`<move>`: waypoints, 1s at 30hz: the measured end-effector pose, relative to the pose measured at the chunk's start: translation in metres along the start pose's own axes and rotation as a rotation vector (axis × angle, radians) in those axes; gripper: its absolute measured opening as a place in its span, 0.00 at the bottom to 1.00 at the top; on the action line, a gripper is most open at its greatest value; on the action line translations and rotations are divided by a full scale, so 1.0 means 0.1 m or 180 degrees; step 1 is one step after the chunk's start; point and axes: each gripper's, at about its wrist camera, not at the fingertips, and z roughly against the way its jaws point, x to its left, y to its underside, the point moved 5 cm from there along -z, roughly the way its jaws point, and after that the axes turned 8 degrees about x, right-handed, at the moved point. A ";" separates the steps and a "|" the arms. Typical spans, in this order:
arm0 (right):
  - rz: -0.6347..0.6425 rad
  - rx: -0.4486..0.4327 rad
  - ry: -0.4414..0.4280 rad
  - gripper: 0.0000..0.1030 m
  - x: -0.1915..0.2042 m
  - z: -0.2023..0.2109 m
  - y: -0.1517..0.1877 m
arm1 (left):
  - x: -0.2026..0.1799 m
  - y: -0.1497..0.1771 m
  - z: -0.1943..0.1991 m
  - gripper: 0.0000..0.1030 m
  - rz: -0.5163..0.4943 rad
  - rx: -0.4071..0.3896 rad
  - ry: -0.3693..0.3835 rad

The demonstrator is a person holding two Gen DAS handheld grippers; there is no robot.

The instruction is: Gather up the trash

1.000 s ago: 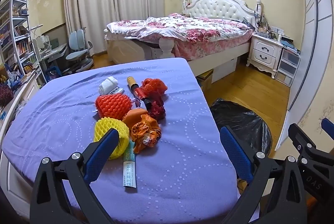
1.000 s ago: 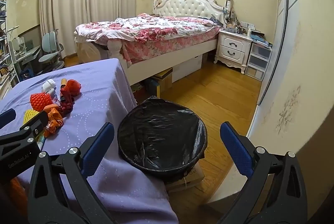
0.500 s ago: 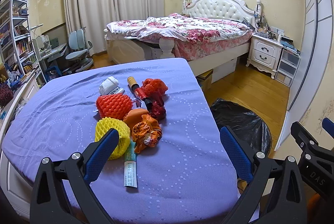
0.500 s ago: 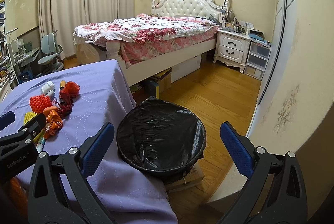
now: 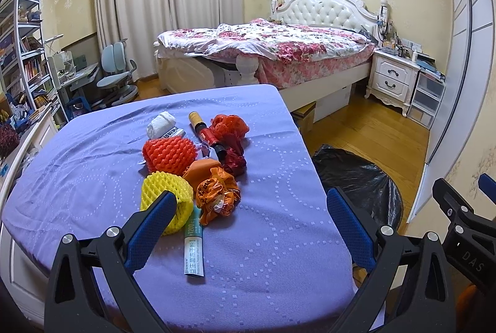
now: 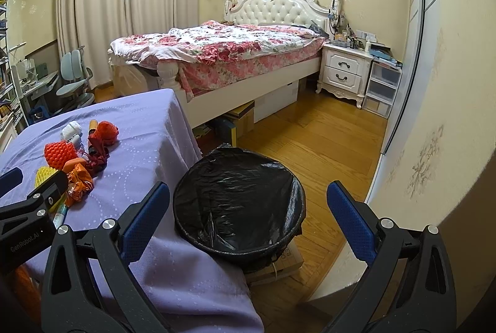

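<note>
Hardly anything moved. We hold our left claw [image 5: 248, 227] and right claw [image 6: 248, 209] wide, empty, ready for counter [image 5: 279, 240] trash; the bin [image 6: 238, 199] waits beside.

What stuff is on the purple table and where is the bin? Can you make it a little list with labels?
table: purple cloth
trash pile: yellow foam net, red foam net, orange crumpled bag, red crumpled bag, white wad, flat tube, dark bottle
bin: black-lined bin, on the floor beside the table's right edge
left gripper: jaws open, holding nothing
right gripper: jaws open, above the bin
</note>
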 end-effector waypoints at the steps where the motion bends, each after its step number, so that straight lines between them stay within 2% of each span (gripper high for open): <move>1: -0.0003 0.0002 0.0000 0.96 0.00 0.00 0.00 | 0.01 -0.01 0.00 0.94 0.0004 0.0004 0.0002; 30: -0.0009 0.0009 -0.0003 0.96 0.01 -0.01 0.00 | -0.01 0.03 0.01 0.94 -0.0005 0.0013 0.0007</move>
